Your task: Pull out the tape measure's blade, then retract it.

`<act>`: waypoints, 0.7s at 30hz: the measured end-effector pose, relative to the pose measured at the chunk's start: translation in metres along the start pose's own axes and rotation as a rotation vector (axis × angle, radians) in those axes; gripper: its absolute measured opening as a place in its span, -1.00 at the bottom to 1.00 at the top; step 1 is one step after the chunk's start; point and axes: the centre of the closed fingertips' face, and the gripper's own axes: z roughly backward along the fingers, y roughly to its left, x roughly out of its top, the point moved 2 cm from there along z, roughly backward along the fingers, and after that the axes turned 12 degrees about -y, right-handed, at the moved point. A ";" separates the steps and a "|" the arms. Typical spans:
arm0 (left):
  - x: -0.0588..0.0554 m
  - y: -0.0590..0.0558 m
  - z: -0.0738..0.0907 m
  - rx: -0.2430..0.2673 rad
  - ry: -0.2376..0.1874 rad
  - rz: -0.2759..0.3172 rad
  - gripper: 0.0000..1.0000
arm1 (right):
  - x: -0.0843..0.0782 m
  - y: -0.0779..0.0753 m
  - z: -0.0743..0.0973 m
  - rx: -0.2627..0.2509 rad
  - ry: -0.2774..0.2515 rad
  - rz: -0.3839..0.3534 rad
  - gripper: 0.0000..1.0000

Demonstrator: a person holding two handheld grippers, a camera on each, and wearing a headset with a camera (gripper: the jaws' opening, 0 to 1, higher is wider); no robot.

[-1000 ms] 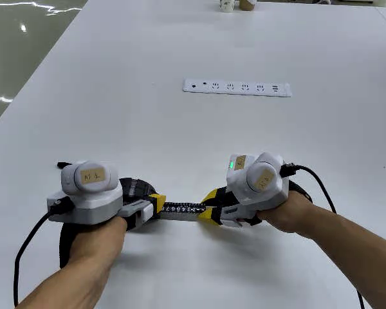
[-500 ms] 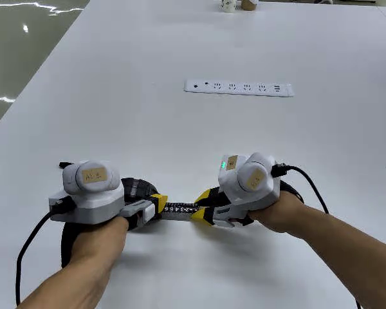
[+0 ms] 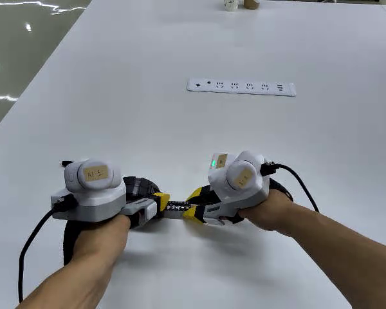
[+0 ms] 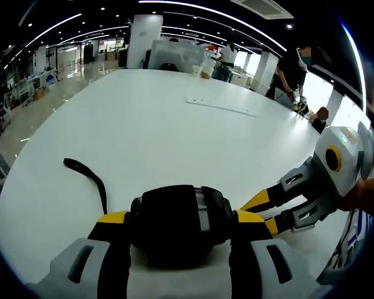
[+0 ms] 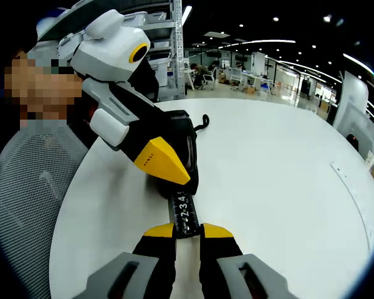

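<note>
A black tape measure case (image 4: 177, 218) sits clamped between the yellow-tipped jaws of my left gripper (image 4: 181, 219), low on the white table (image 3: 148, 129); in the head view the case (image 3: 140, 188) lies at lower left with the left gripper (image 3: 156, 204) on it. A short stretch of numbered blade (image 5: 183, 210) runs from the case (image 5: 179, 149) to my right gripper (image 5: 187, 232), which is shut on the blade's end. In the head view the blade (image 3: 176, 207) spans the small gap between the left gripper and my right gripper (image 3: 192, 210). The case's black wrist strap (image 4: 90, 177) trails on the table.
A white power strip (image 3: 241, 87) lies farther back on the table, and small cups (image 3: 238, 4) stand at the far edge. Black cables (image 3: 32, 235) trail from both grippers toward me. The floor drops away at the table's left side. People and workbenches fill the room behind.
My right gripper has moved left toward the case, and the exposed blade has grown shorter. The left gripper and case have stayed put.
</note>
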 end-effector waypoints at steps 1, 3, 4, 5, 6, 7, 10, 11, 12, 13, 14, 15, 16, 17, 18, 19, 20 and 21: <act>0.000 0.000 0.000 0.000 0.000 0.001 0.18 | 0.000 0.000 -0.001 0.001 0.001 0.003 -0.79; 0.000 0.000 0.000 0.000 0.000 0.001 0.18 | 0.001 0.000 -0.003 0.002 0.001 0.004 -0.79; 0.000 0.000 0.000 0.000 0.000 0.001 0.18 | 0.001 0.000 -0.003 0.003 0.000 0.005 -0.79; 0.000 0.000 0.000 0.000 0.001 0.002 0.18 | 0.001 0.000 -0.004 0.003 -0.001 0.005 -0.79; 0.000 0.000 0.001 0.000 0.001 0.002 0.18 | 0.002 0.000 -0.005 0.004 -0.003 0.004 -0.79; 0.000 0.000 0.001 0.000 0.001 0.002 0.18 | 0.003 0.000 -0.006 0.005 -0.004 0.004 -0.79; 0.000 0.000 0.001 -0.001 0.002 0.004 0.18 | 0.004 0.001 -0.009 0.007 -0.008 0.003 -0.79; 0.000 0.000 0.001 -0.002 0.002 0.003 0.18 | 0.005 0.001 -0.010 0.008 -0.009 0.003 -0.79; 0.000 0.000 0.001 -0.002 0.003 0.004 0.18 | 0.006 0.002 -0.011 0.008 -0.009 0.004 -0.79; 0.000 0.000 0.001 -0.002 0.003 0.005 0.18 | 0.007 0.002 -0.013 0.010 -0.010 0.006 -0.79; 0.000 0.000 0.001 -0.002 0.003 0.005 0.18 | 0.008 0.002 -0.014 0.010 -0.011 0.006 -0.79; 0.000 -0.001 0.001 -0.002 0.003 0.005 0.18 | 0.008 0.003 -0.015 0.012 -0.012 0.006 -0.79; 0.000 -0.001 0.001 -0.001 0.002 0.005 0.18 | 0.009 0.003 -0.017 0.013 -0.012 0.009 -0.79; 0.000 -0.001 0.001 -0.001 0.001 0.004 0.18 | 0.009 0.003 -0.017 0.014 -0.014 0.009 -0.79; 0.000 0.000 0.001 -0.001 0.001 0.004 0.18 | 0.010 0.003 -0.019 0.015 -0.014 0.008 -0.79; 0.000 0.000 0.001 -0.001 0.001 0.005 0.18 | 0.010 0.003 -0.019 0.015 -0.015 0.009 -0.79; 0.000 0.000 0.001 -0.001 0.002 0.004 0.18 | 0.011 0.004 -0.020 0.015 -0.017 0.012 -0.79; 0.000 0.000 0.001 -0.001 0.002 0.004 0.18 | 0.011 0.004 -0.021 0.015 -0.017 0.013 -0.79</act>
